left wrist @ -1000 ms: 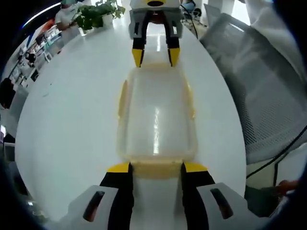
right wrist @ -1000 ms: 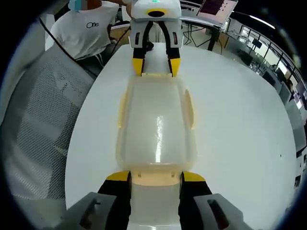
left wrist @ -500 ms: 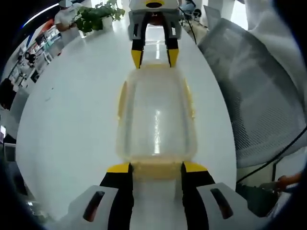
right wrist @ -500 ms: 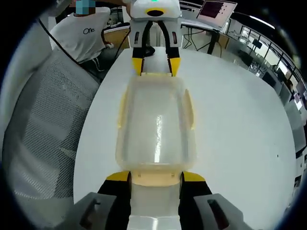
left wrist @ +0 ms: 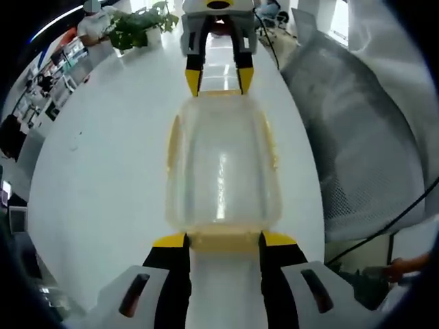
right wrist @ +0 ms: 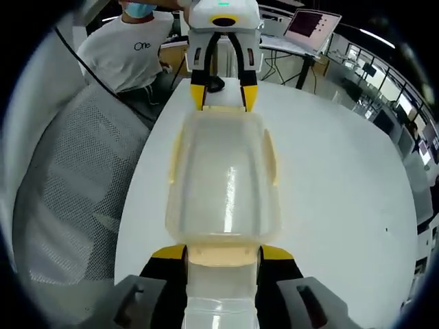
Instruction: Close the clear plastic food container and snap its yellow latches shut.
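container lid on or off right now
On. The clear lid covers the container from end to end, with yellow latches along its sides. Whether they are snapped shut, cannot tell.

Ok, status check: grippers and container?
Left gripper and right gripper open, one at each end latch. Container lidded, between them on the table. Nothing obstructing.

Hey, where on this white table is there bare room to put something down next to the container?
Bare table lies between the clear container and the potted plant, seen in the left gripper view. On the opposite side only a narrow strip remains before the mesh chair. Both container ends are crowded by the left hand-held gripper and right hand-held gripper.
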The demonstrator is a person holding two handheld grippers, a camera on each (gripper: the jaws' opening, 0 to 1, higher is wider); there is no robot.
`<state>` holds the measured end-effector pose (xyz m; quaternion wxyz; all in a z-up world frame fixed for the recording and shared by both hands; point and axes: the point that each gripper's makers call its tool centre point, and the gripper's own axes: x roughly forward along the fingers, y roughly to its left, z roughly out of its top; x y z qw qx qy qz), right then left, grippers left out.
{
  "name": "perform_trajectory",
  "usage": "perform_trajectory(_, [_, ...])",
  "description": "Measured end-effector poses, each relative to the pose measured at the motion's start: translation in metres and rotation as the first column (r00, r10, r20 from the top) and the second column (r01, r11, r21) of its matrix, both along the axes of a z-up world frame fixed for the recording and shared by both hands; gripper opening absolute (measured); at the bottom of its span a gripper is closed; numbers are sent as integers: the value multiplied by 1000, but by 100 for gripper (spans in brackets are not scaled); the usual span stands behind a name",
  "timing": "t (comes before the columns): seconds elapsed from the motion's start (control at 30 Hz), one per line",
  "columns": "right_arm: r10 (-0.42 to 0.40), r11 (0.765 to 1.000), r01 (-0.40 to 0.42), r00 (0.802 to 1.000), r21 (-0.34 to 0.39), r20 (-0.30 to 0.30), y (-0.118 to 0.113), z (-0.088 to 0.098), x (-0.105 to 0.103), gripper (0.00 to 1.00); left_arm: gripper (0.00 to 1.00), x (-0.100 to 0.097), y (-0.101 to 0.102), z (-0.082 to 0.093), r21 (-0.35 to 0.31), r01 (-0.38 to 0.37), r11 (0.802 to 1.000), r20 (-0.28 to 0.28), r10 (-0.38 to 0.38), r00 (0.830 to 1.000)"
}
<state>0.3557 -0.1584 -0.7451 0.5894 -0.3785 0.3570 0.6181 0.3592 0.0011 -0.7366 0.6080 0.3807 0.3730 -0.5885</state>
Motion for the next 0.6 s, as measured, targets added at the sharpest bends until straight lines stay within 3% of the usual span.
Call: perform_trajectory(0.6, [0, 1000, 0, 999, 8, 38, -15, 39, 2, 36, 37, 0, -15, 42, 13, -7, 1000, 28, 7, 1000])
